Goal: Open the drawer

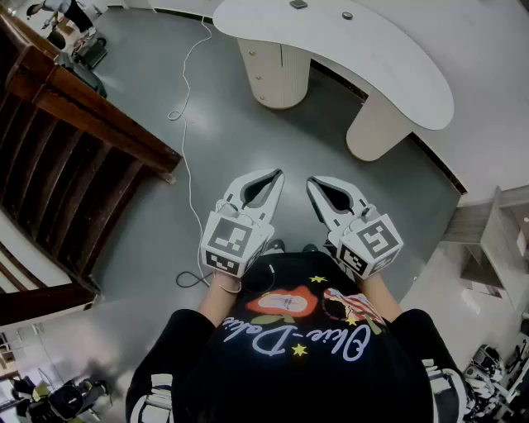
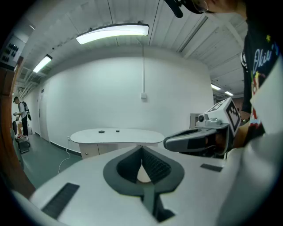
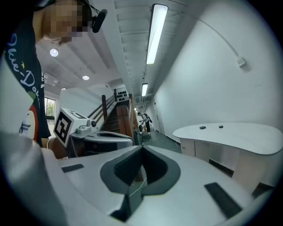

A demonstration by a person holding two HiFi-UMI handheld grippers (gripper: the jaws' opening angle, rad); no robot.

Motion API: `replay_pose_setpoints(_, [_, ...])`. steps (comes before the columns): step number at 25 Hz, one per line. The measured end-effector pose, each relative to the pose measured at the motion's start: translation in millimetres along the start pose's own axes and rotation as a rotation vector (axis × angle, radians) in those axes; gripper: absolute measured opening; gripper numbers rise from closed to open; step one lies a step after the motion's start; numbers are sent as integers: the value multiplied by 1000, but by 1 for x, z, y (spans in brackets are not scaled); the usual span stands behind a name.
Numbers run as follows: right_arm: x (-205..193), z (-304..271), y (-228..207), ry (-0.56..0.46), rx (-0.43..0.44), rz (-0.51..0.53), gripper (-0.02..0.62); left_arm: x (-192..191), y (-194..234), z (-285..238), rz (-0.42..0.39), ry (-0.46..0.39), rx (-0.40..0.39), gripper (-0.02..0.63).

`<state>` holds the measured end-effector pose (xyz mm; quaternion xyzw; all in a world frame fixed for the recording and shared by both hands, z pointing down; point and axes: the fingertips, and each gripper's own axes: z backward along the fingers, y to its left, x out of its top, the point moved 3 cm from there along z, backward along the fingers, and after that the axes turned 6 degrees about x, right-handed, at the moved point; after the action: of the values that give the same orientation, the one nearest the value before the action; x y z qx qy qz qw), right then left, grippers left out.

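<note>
The white curved desk (image 1: pixel 388 62) stands across the grey floor ahead. Under its left end is a rounded pedestal with drawer fronts (image 1: pixel 266 73). In the left gripper view the desk (image 2: pixel 117 136) is far off, with its drawers (image 2: pixel 90 151) low on the left. The right gripper view has the desk (image 3: pixel 234 134) at the right and the drawers (image 3: pixel 194 148) beneath it. I hold both grippers close to my chest, side by side, well short of the desk. My left gripper (image 1: pixel 279 172) (image 2: pixel 142 148) is shut and holds nothing. My right gripper (image 1: pixel 311 180) (image 3: pixel 141 148) is also shut and holds nothing.
A dark wooden staircase (image 1: pixel 74 149) runs along the left. A white cable (image 1: pixel 186 107) trails over the floor toward the desk. Two small dark items (image 1: pixel 298 4) lie on the desk top. A grey shelf unit (image 1: pixel 496 240) stands at the right. A person (image 2: pixel 20 117) stands far off.
</note>
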<state>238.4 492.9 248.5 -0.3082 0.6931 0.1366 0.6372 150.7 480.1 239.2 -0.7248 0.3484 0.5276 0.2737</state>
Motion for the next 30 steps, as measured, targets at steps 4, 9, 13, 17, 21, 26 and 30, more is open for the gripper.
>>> replay_pose_setpoints(4, [-1,2,0,-3,-4,1,-2,1,-3,0,-2,-3,-5,5])
replay_pose_setpoints(9, [3,10,-7,-55,-21,-16,-2,0,-8,-4,-2,0,-14,5])
replay_pose_setpoints(13, [6,21,-14,-91,-18,-42,-2,3,-15,-11,-2,2,-14,5])
replay_pose_setpoints(17, [4,30,-24,-95,-23,-54,-2,5,-25,-22,-6,6,-27,5])
replay_pose_setpoints(21, [3,43,-36,-99,-33,-58,-2,9,-36,-34,-9,0,-29,5])
replay_pose_setpoints(26, [-1,60,-46,-100,-1,-87,-2,11,-57,-43,-16,-2,-29,5])
replay_pose_setpoints(30, [0,69,-46,-193,82,-162,-2,5,-66,-44,-29,13,-23,5])
